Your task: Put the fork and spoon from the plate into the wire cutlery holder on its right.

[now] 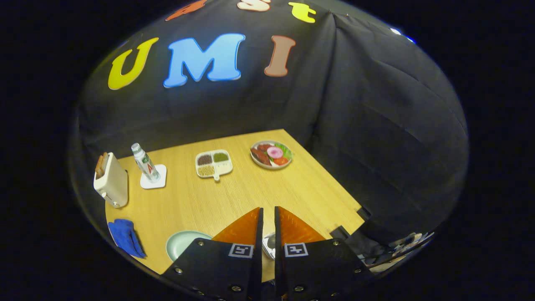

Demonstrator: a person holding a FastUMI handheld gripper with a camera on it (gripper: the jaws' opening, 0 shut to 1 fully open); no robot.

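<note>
Clearly, in the gripper view, the gripper point(267, 217) sits high over the wooden table point(200, 205), its orange fingers point(244, 228) drawn narrow with only a slim gap between them. Through that gap something metallic glints at lower centre; whether it is cutlery or the wire holder I cannot tell. A pale green plate point(182, 242) peeks out lower left of the fingers. Judging by this, a carry or release step is underway; next comes lining up over the holder.

Gripper point(267, 215) over table point(196, 205)
Orange fingers point(244, 230) nearly together, something shiny glimpsed between them; pale plate point(182, 243) beside them; toaster point(110, 179) beyond.
</note>
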